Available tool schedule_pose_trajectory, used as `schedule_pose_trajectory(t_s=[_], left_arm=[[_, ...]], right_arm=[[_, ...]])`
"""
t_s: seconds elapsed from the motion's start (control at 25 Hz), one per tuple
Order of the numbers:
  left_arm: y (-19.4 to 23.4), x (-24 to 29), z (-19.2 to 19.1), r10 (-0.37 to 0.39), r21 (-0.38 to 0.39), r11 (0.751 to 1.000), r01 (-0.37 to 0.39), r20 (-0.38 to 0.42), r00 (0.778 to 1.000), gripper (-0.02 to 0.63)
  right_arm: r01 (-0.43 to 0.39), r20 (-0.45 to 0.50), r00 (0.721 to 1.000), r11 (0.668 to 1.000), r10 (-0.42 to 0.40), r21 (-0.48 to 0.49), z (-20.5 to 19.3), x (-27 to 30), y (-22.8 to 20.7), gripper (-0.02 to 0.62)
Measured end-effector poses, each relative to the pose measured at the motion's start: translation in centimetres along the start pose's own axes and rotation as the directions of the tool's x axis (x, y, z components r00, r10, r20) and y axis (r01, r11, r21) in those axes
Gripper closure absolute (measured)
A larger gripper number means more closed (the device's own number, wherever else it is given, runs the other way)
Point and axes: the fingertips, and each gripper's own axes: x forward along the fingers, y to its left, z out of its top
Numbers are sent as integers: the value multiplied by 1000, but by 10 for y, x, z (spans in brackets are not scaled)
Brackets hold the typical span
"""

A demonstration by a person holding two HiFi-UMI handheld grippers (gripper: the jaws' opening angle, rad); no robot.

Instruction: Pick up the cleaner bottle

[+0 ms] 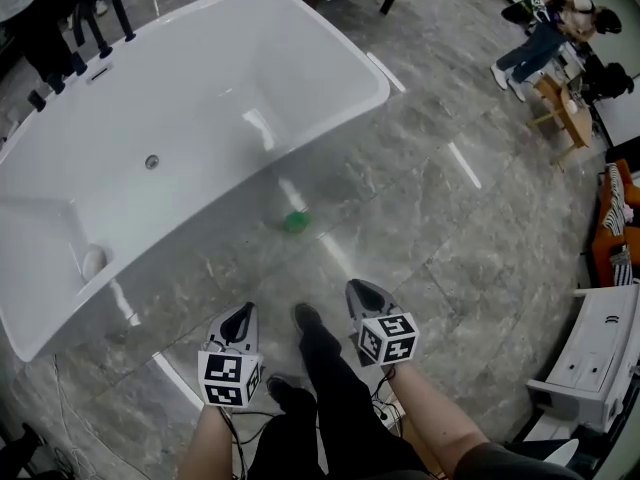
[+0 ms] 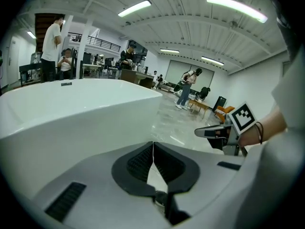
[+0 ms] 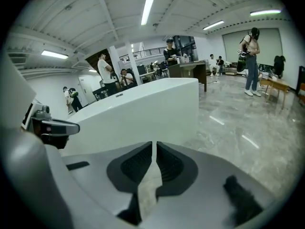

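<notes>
The tub (image 1: 200,108) fills the left and top of the head view, standing on the grey floor (image 1: 450,238). Off its long side, the left gripper (image 1: 241,314) hangs low with its jaws closed tip to tip and nothing between them; its own view shows only the tub's wall beyond. Further right, the bottle (image 1: 294,221) is on the floor just beside the tub's foot. It shows as a green patch with a pale streak above it, too blurred to tell whether it stands or lies. Right of that again, the right gripper (image 1: 361,292) points toward the same side of the tub, its jaws together and empty as well. Both grippers are apart from the bottle, which lies nearer the tub than either.

By my reading the task has barely begun: nothing is gripped, and the bottle is untouched on the floor. Everything is left to do — bring a gripper to the bottle, open the jaws, close on it, lift.
</notes>
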Motion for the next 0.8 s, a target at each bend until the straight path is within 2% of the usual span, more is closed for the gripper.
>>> schedule_pose_trajectory(t_s=[0.12,0.24,0.48,0.6,0.72,0.8], left_arm=[[18,36,-12,38,18,999,-38,-7,999,591],[34,72,-16,69,14,998,-69,-12,998,591],[52,135,-20,71,-2,997,-71,-18,997,591],[59,164,-24,68,-1,998,-68,-11,998,591],[65,183,-40,63,-11,998,-63,-7,998,591],[75,197,-52,62,10,998,-62,-7,998,591]], right_arm=[[26,-11,1000,1000,-26,-10,-9,40,-30,565],[10,-29,1000,999,-11,-33,-13,78,-47,555],[-86,-92,992,995,81,-52,-27,149,-58,385],[-141,-92,986,990,139,-11,-37,182,-63,306],[-166,-126,979,986,163,-18,-65,206,-69,284],[-194,-140,972,980,188,-30,-81,223,-71,284]])
